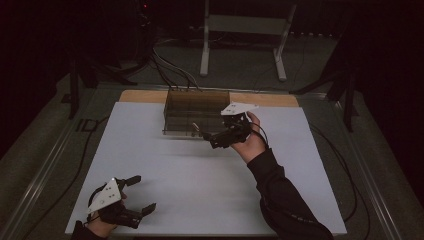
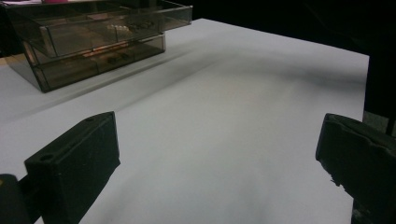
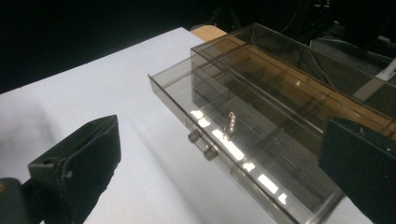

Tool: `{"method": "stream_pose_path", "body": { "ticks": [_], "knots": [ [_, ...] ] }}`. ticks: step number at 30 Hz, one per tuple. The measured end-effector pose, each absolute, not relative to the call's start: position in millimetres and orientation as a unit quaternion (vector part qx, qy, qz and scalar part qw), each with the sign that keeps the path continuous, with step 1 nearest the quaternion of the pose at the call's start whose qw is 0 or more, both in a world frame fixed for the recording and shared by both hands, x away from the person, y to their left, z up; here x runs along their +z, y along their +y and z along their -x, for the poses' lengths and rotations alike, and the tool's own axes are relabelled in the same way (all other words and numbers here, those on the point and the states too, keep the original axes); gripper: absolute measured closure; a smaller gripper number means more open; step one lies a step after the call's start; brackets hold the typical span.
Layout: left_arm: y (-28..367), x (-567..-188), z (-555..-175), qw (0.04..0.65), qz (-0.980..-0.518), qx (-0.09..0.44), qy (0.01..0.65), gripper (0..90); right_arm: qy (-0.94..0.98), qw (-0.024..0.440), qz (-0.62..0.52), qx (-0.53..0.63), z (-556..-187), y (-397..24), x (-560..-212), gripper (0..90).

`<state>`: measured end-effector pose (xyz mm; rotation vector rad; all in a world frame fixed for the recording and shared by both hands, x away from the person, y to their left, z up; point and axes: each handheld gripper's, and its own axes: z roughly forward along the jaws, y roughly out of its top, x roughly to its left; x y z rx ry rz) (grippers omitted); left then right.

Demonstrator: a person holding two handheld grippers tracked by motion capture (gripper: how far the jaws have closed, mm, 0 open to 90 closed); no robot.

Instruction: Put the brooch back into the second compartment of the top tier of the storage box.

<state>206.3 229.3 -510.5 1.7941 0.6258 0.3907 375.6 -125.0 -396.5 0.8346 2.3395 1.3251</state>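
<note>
My right gripper (image 1: 206, 136) hangs wide open just off the drawer's (image 3: 243, 158) knobs (image 3: 201, 143), drawer running crosswise; left gripper (image 1: 141, 195), open too, sits at the table's (image 1: 200, 190) near-left corner.

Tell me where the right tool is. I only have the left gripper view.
Observer: The right tool is at the front of the box, pointing at it.
Operator: Open or shut?
Observer: Open. Its jaws stand wide apart and hold nothing.
Operator: Anything to grab on the drawer?
Observer: Two small knobs side by side on the front of the pulled-out drawer, ahead of the jaws.
</note>
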Motion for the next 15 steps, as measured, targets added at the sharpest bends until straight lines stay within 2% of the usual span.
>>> {"method": "stream_pose_path", "body": {
  "ticks": [15],
  "knots": [
    [228.4,-510.3,-205.5,0.565,-0.764,0.168,0.263,0.6,0.816,0.164,-0.292,0.471,-343.5,-157.4,-420.7,0.0]
  ]
}}
